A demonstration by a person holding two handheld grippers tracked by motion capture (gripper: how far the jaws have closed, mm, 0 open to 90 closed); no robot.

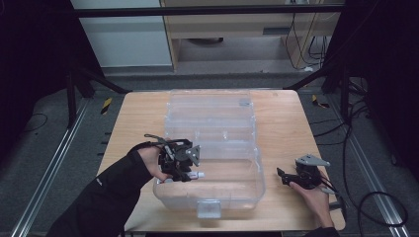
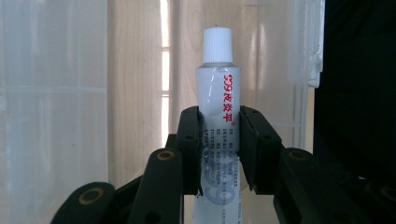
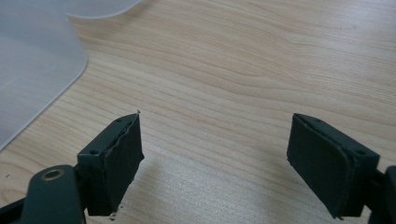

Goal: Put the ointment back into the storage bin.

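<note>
A small white tube (image 2: 219, 121) with a ribbed white cap and red printed characters stands in the middle of the left gripper view, pinched between the two black jaws of the left tool (image 2: 219, 149). The jaws press on the middle of the tube; its lower end is cut off by the bottom edge of the frame, and the small grey print on it is too fine to read. In the high view the tube (image 1: 196, 174) shows as a short white piece with a red spot, left of the frame centre, pointing to the right from the left tool (image 1: 190, 173), above the left part of the clear plastic box (image 1: 247, 190). Whether it touches the bottom of the box, I cannot tell.

The box lies open in the middle of the desk (image 1: 281, 123), and its transparent lid (image 1: 210, 116) is spread toward the upper part of the frame. The walls are so clear that the compartments are hard to make out. The left hand (image 1: 150, 162), in a black sleeve, covers much of the left tool.

The right tool (image 1: 282, 176) rests at the lower right of the high view, on the desk beside the box, held by the right hand (image 1: 311, 195). In the right gripper view its jaws stand wide apart with nothing between them, over bare wood; a rounded corner of the box (image 3: 32, 60) is in the upper left.
</note>
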